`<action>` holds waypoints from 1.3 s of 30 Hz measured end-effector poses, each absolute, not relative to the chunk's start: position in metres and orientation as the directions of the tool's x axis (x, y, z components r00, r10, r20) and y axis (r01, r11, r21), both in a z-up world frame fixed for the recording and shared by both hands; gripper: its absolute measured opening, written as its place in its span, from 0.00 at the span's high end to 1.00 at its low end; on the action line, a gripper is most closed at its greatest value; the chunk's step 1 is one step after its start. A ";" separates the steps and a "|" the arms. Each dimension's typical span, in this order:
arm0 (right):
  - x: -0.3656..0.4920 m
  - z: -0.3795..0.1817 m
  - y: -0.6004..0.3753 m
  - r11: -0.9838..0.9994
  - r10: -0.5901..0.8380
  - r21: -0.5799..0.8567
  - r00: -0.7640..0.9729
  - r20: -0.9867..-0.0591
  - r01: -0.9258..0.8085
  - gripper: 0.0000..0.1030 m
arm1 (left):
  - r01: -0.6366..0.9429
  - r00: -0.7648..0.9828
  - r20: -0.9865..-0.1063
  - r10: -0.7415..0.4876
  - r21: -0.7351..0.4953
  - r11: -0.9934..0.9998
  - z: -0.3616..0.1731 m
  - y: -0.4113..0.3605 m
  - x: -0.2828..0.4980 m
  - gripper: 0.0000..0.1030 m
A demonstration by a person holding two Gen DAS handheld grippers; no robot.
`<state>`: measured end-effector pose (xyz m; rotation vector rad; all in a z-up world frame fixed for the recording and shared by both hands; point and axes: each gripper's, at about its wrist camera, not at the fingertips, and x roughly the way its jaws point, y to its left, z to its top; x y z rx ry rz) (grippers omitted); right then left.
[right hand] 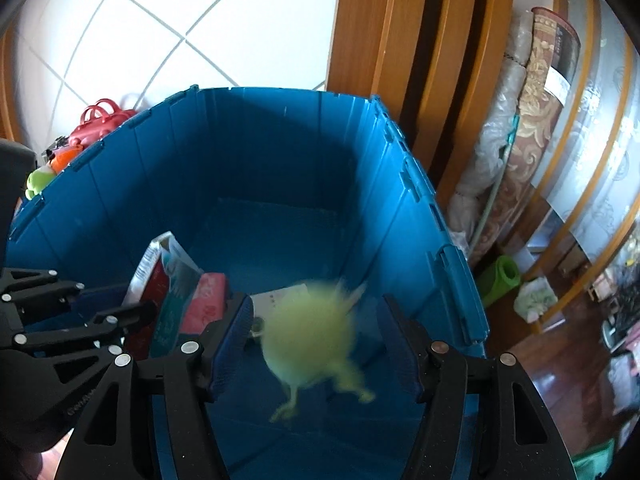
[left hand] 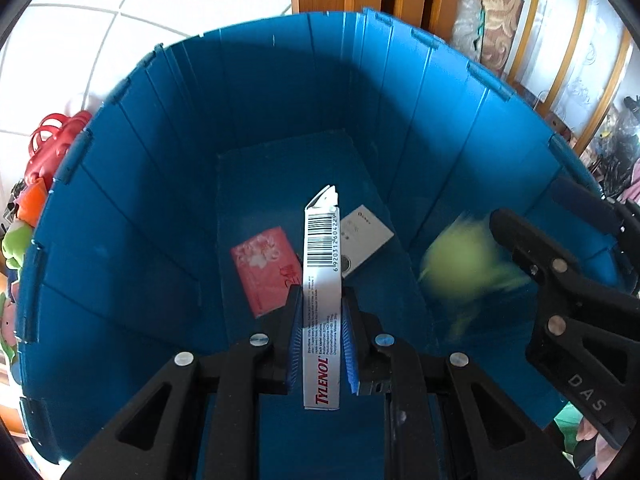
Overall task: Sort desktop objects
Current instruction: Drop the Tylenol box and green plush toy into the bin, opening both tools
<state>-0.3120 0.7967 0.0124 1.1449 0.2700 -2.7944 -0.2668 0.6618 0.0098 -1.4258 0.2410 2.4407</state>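
Observation:
A deep blue plastic crate fills both views. My left gripper is shut on a white Tylenol box and holds it over the crate's inside. The box and left gripper also show in the right wrist view. My right gripper is open over the crate. A yellow-green plush toy is blurred in mid-air between its fingers, touching neither; it shows in the left wrist view too. A pink packet and a grey card lie on the crate floor.
Red, orange and green toys lie outside the crate's left wall. A wooden door frame and rolled carpets stand behind it on the right. A green rolled mat lies on the dark wooden floor.

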 end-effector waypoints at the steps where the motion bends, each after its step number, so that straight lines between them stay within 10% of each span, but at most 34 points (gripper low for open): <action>1: -0.312 0.013 0.797 -0.978 -0.033 -0.123 -0.709 -0.704 0.167 0.37 | -0.340 -0.457 -0.872 0.172 -0.007 -0.940 0.009 0.662 -0.266 0.83; 6: -0.311 0.015 0.799 -0.977 -0.023 -0.136 -0.723 -0.690 0.161 0.15 | -0.341 -0.444 -0.881 0.161 0.000 -0.940 0.007 0.665 -0.265 0.80; 13: -0.303 0.024 0.800 -0.976 -0.001 -0.164 -0.753 -0.658 0.144 0.04 | -0.337 -0.474 -0.867 0.153 0.018 -0.941 0.014 0.665 -0.259 0.41; 39: -0.231 0.050 0.797 -0.979 -0.026 -0.148 -0.804 -0.595 0.140 0.00 | -0.301 -0.653 -0.736 0.179 0.036 -0.953 0.058 0.604 -0.181 0.39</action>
